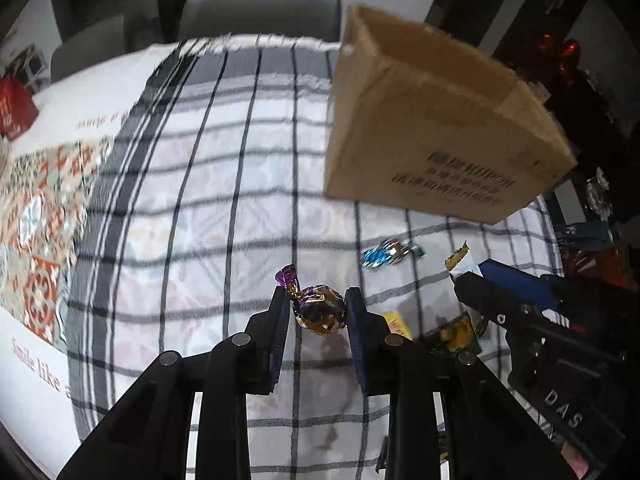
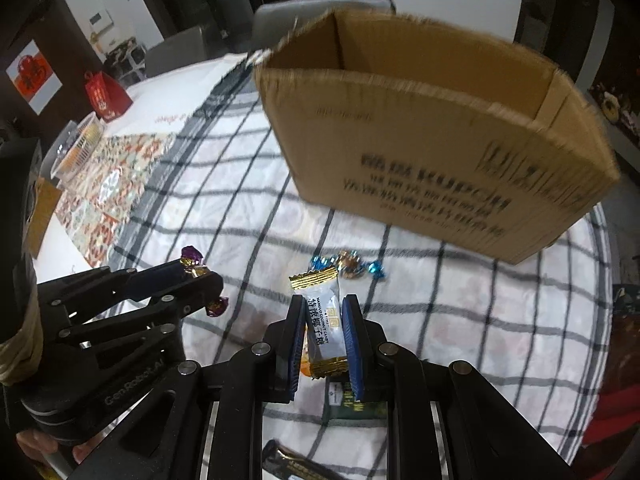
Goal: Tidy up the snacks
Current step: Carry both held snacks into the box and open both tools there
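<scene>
My left gripper [image 1: 318, 302] is shut on a purple and gold wrapped candy [image 1: 320, 311], held above the checked cloth. My right gripper [image 2: 325, 312] is shut on a white candy bar with gold ends [image 2: 323, 326]. An open cardboard box [image 1: 436, 120] stands ahead at the right; in the right wrist view the box [image 2: 432, 148] is just beyond the gripper. A blue wrapped candy [image 1: 386, 254] lies on the cloth before the box, and also shows in the right wrist view [image 2: 352, 266]. The left gripper [image 2: 200, 284] with its purple candy shows at left in the right wrist view.
A checked cloth [image 1: 224, 208] covers the table over a patterned runner [image 1: 44, 200]. More snack packets [image 1: 456, 334] lie under the grippers. A red gift box [image 2: 106, 96] and a glass bowl [image 2: 76, 148] stand at the far left. Grey chairs [image 1: 260, 12] stand behind the table.
</scene>
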`<state>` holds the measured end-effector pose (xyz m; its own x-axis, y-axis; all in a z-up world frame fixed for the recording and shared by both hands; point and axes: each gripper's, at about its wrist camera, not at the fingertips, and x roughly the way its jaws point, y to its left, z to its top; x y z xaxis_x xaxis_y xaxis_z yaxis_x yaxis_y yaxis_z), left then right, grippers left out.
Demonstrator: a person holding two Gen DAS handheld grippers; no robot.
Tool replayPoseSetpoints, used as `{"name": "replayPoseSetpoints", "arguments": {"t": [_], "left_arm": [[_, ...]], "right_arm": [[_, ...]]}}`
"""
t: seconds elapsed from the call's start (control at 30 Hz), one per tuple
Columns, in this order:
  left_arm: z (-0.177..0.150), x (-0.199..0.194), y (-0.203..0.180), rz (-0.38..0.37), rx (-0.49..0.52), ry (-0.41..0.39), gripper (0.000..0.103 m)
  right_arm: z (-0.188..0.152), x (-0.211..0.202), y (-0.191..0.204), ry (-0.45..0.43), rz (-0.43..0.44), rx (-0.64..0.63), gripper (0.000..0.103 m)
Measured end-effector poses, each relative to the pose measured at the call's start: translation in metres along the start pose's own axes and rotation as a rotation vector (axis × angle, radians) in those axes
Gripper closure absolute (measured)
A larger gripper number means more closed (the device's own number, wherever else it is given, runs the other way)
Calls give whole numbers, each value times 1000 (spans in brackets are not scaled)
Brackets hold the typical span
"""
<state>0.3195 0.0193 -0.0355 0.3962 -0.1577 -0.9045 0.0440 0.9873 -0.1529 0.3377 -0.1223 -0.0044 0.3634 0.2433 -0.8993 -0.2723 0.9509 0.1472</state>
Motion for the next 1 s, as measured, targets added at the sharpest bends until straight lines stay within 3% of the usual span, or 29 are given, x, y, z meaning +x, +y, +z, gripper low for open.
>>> {"name": "replayPoseSetpoints", "arguments": {"t": [0.47, 1.0], "left_arm": [[37, -55, -34, -36, 124, -124, 75], [86, -80, -63, -82, 202, -224, 75]], "right_arm": [[29, -71, -28, -164, -11, 52, 83], [66, -100, -52, -261, -38, 60, 83]]}}
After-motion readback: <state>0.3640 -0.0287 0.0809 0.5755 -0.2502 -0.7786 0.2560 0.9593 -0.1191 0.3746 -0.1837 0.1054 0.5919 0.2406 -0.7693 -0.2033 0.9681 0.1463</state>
